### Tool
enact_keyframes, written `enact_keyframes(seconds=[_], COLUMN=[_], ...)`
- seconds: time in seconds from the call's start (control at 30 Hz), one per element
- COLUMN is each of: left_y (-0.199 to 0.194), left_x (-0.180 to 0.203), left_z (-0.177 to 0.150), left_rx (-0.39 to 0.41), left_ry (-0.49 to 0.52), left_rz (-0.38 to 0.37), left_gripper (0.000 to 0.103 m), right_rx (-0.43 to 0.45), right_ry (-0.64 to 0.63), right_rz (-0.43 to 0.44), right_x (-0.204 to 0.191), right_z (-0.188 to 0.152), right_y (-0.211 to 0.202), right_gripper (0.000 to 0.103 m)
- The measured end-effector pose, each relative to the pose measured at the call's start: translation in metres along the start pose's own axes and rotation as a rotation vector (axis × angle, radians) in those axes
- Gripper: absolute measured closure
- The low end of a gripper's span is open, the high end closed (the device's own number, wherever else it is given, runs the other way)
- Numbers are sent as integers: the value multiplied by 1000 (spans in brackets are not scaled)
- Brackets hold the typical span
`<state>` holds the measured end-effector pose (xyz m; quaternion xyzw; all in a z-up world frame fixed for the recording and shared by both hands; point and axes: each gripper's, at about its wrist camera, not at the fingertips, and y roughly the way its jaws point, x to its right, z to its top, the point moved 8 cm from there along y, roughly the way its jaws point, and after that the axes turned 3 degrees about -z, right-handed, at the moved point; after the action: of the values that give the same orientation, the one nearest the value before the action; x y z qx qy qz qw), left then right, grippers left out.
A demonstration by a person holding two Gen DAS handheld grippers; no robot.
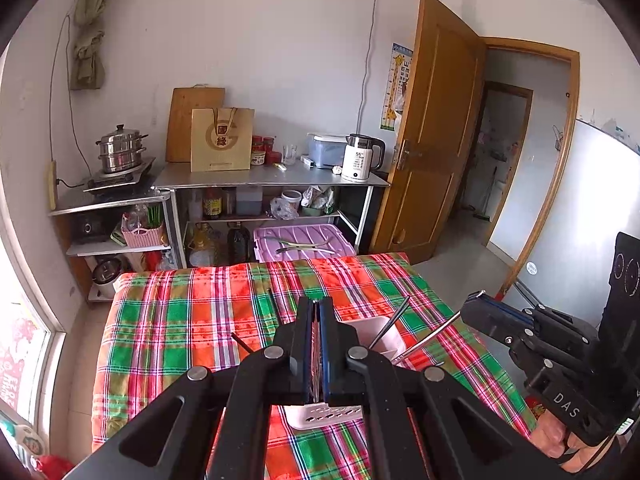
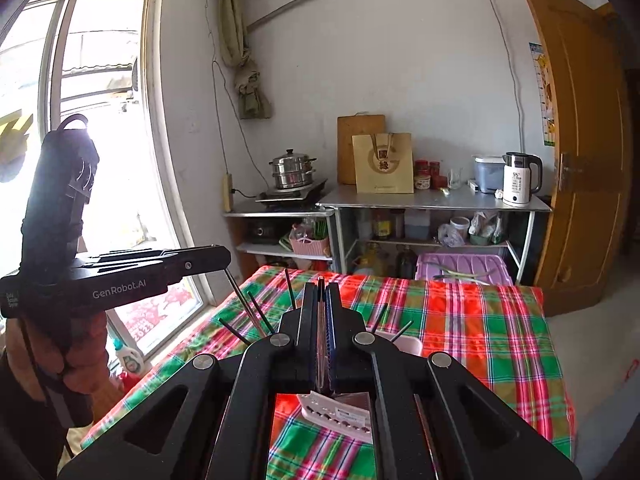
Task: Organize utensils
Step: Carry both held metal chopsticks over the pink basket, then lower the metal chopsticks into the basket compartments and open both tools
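Observation:
A white perforated utensil holder [image 1: 382, 330] [image 2: 404, 344] stands on the plaid cloth, mostly hidden under my fingers in both views. Several dark chopsticks [image 1: 390, 322] [image 2: 260, 312] and a metal chopstick [image 1: 430, 338] stick up out of it at slants. My left gripper [image 1: 318, 304] [image 2: 227, 258] is shut above the holder's left side. My right gripper [image 2: 322, 286] [image 1: 478, 296] is shut above its right side. One thin stick ends just under each gripper's tip as seen from the other view; I cannot tell whether either is gripped.
The table's plaid cloth [image 1: 180, 320] spreads ahead. Behind it stand a purple bin [image 1: 300, 240] with loose utensils on its lid, a steel shelf with a white kettle [image 1: 362, 156] and a steamer pot [image 1: 120, 148]. A wooden door [image 1: 436, 140] is right, a window [image 2: 100, 120] left.

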<state>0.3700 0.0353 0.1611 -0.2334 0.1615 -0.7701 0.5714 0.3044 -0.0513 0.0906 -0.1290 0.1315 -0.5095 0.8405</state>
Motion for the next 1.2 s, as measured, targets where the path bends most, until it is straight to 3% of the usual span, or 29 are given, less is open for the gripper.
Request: enact_keyframes(seconds=[0.67, 1.2], left_y=[72, 97], left_x=[-15, -18], left_z=[-28, -57], left_rx=[-107, -199], left_ry=[-9, -1], left_rz=[-2, 1], left_gripper=[100, 100], right_rx=[-119, -189], right_ry=[7, -1], right_rz=[-4, -20], right_x=[11, 11], right_z=[-40, -60], right_y=[49, 63], right_gripper=[100, 99])
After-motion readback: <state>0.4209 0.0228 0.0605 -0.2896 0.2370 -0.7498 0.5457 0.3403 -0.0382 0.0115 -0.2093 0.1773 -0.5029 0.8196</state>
